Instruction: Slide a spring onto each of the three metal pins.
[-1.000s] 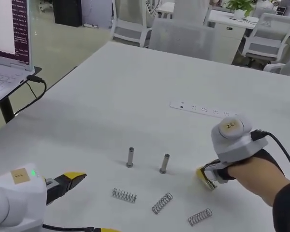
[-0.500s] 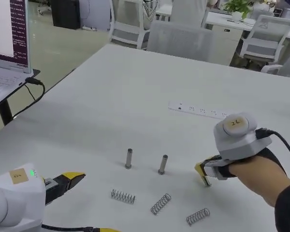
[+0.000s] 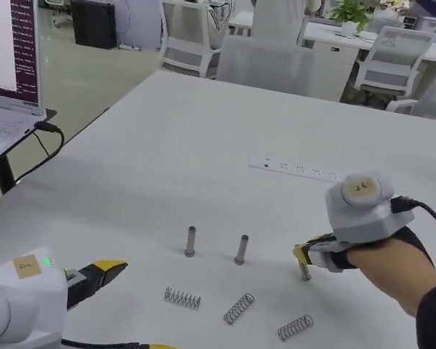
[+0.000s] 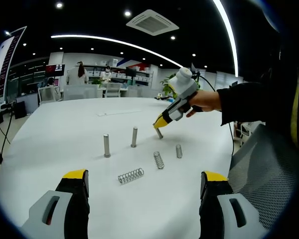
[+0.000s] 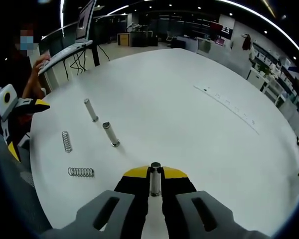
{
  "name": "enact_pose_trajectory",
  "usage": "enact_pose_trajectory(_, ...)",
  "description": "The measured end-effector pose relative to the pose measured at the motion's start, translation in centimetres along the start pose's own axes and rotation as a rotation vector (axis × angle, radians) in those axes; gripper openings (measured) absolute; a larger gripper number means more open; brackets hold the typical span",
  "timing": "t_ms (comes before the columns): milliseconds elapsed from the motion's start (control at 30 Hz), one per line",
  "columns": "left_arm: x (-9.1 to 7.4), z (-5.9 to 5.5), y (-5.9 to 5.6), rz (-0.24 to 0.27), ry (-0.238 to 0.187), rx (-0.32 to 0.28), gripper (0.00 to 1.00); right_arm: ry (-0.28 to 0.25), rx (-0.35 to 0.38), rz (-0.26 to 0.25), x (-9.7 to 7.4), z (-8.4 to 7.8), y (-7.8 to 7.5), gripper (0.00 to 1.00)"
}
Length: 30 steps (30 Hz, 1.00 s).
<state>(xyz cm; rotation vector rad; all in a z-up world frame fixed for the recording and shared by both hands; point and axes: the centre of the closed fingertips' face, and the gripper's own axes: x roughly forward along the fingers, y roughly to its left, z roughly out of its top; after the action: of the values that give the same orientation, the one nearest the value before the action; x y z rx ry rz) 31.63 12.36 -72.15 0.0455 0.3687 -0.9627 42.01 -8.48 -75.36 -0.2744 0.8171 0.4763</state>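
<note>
On the white surface (image 3: 203, 145), near its front edge, two of the metal pins stand upright on their flat bases: the left pin (image 3: 190, 242) and, just to its right, the middle pin (image 3: 241, 249). Both are bare. The third pin (image 3: 304, 272) is further right, clamped between the jaws of the right hand-held gripper (image 3: 303, 258), which are closed narrowly on its shaft. Its lower end is at or just above the surface (I cannot tell whether it touches).

Nearer than the pins, all three springs lie on their sides, apart from one another: the left spring (image 3: 182, 297), the middle spring (image 3: 238, 307) and the right spring (image 3: 295, 327). None is on a pin or in a jaw.

At the near left, the left hand-held gripper (image 4: 144, 174) hangs with its jaws spread wide and holds nothing, well apart from the springs.

By my reading, the task proper has hardly begun: the third pin has yet to stand free in line with the other two, and all three springs are left to pick up and slide on. A power strip (image 3: 294, 167) lies further back, clear of the work.
</note>
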Motion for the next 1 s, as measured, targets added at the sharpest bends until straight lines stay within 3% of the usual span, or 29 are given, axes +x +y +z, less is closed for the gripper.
enact_pose_trajectory(467, 0.16, 0.14, -0.32, -0.006, 0.004, 0.008, 0.9, -0.05, 0.027, -0.006, -0.66, -0.06, -0.13, 0.06)
enact_pose_trajectory(1000, 0.14, 0.05, -0.47, -0.009, 0.011, 0.012, 0.9, -0.041, 0.042, -0.004, -0.99, -0.62, -0.2, 0.06)
